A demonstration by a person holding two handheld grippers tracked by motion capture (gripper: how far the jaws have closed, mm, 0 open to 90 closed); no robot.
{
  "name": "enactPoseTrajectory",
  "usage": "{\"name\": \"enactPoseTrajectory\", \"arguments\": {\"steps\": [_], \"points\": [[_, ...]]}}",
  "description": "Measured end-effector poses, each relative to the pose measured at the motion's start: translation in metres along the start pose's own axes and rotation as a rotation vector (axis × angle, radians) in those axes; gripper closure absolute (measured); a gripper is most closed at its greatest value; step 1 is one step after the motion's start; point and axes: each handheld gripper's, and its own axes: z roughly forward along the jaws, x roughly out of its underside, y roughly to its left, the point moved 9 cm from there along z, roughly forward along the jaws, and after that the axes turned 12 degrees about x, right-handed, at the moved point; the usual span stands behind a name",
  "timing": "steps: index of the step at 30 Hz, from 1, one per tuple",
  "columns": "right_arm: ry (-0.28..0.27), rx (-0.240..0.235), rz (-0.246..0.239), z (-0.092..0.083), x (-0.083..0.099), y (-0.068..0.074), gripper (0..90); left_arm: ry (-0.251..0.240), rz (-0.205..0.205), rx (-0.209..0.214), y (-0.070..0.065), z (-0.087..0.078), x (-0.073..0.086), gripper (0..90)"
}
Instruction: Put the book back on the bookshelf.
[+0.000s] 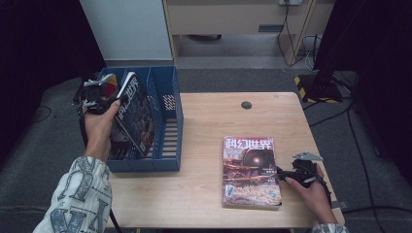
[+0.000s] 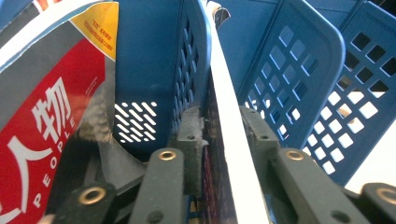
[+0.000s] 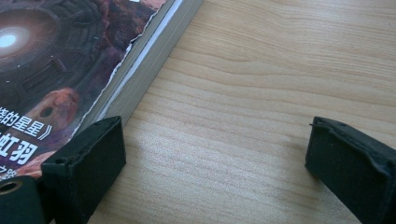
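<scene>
1. Magazine (image 1: 135, 112) with the dark cover stands tilted in the middle compartment of the blue file rack (image 1: 171, 145); its white edge (image 2: 233, 140) runs between the jaws of the left gripper (image 1: 94, 99), which stand slightly apart and no longer press it, so this placement looks nearly done.
2. Red-covered magazine (image 2: 42, 130) already sits in the neighbouring compartment.
3. Stack of magazines (image 1: 250, 171) lies flat on the tabletop (image 1: 204, 126), well apart from the rack, yet to be filed.
4. Right gripper (image 1: 297, 171) rests just beside the stack's edge, jaws wide apart and empty, one tip touching its corner (image 3: 116, 100).
</scene>
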Motion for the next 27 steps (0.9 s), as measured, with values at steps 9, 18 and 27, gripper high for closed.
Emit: {"name": "enactPoseTrajectory", "arguments": {"steps": [9, 18, 27], "points": [[0.001, 0.001, 0.000, 0.000, 0.000, 0.000, 5.1, 0.026, 0.019, 0.012, -0.007, -0.002, 0.008, 45.9], [0.001, 0.000, 0.000, 0.000, 0.000, 0.000, 5.1, 0.036, 0.041, 0.019, -0.011, -0.002, 0.014, 32.1], [0.001, 0.000, -0.001, 0.000, 0.000, 0.000, 5.1, 0.039, 0.076, 0.040, -0.015, -0.007, 0.016, 26.6]]}}
